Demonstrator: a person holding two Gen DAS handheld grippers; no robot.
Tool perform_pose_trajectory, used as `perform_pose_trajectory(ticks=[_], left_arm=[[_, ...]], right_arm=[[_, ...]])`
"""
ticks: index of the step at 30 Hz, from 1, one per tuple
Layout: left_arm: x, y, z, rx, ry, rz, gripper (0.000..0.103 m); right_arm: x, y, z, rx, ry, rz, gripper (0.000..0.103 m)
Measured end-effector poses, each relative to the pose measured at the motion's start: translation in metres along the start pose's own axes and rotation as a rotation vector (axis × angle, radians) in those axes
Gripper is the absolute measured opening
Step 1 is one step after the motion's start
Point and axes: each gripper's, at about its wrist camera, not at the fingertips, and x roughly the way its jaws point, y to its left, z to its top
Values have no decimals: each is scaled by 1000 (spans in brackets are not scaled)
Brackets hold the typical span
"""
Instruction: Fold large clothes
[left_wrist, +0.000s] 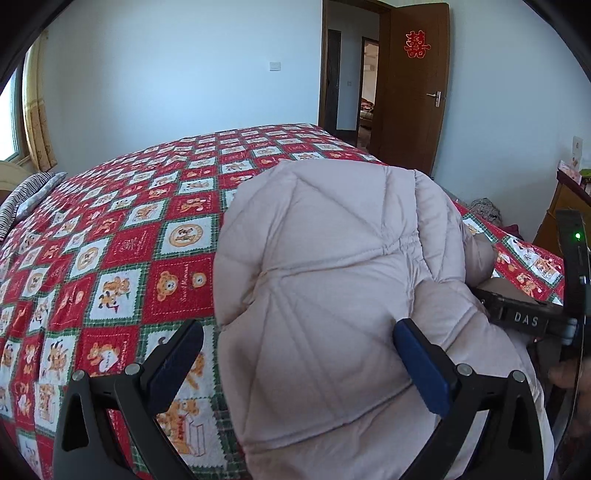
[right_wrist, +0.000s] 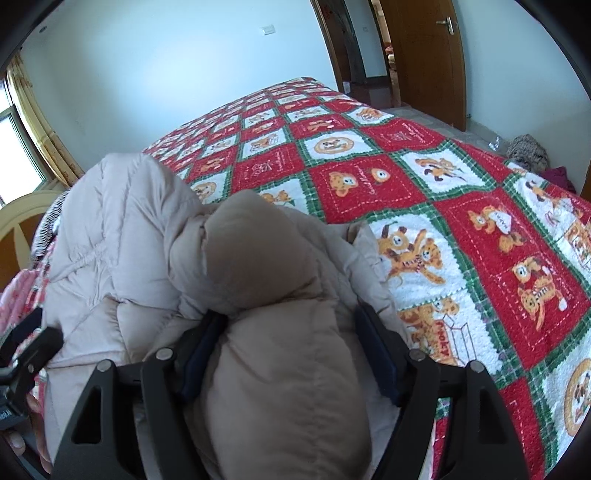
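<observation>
A pale pink-beige quilted puffer coat (left_wrist: 332, 280) lies bunched on a bed with a red, white and green bear-print cover (left_wrist: 122, 243). My left gripper (left_wrist: 295, 350) is open, its fingers wide apart over the coat's left part, the right finger (left_wrist: 421, 369) resting against the fabric. In the right wrist view the coat (right_wrist: 122, 236) shows a thick padded fold (right_wrist: 266, 266). My right gripper (right_wrist: 291, 343) straddles this fold, its pads pressed against both sides. The right gripper's body also shows in the left wrist view (left_wrist: 528, 317).
The bed cover (right_wrist: 461, 206) stretches far and right. A striped pillow (left_wrist: 26, 199) lies at the far left by a window and curtain. An open wooden door (left_wrist: 413, 85) stands behind the bed. A dark clothes pile (right_wrist: 528, 151) and a wooden cabinet (left_wrist: 561, 206) are at right.
</observation>
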Motion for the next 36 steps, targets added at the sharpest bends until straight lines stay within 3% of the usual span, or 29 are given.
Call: perform_pose_trajectory(ticks=[3, 9, 17, 22, 25, 27, 30, 33, 36], left_arm=[[-3, 18, -12, -55, 19, -52, 102], [28, 51, -30, -364, 168, -271, 102], [50, 41, -26, -368, 206, -373, 102], [45, 32, -23, -321, 174, -380, 100], [38, 28, -23, -287, 147, -387, 87], [29, 23, -22, -257, 127, -380, 77], [18, 16, -16, -188, 94, -347, 56], [1, 13, -12, -119, 48, -321, 46], [-16, 9, -12, -59, 6, -290, 42]], right_arm=[[-2, -4, 1, 16, 4, 7, 83], [-5, -11, 4, 49, 24, 61, 88], [3, -21, 5, 79, 62, 155, 91], [1, -16, 3, 51, 64, 185, 76], [-2, -17, 2, 50, 58, 206, 62], [-7, -13, 0, 25, 29, 217, 46], [-15, -10, -3, 0, -2, 216, 29], [-20, -12, -4, 16, -24, 240, 24], [-28, -8, -7, 11, -47, 261, 20]])
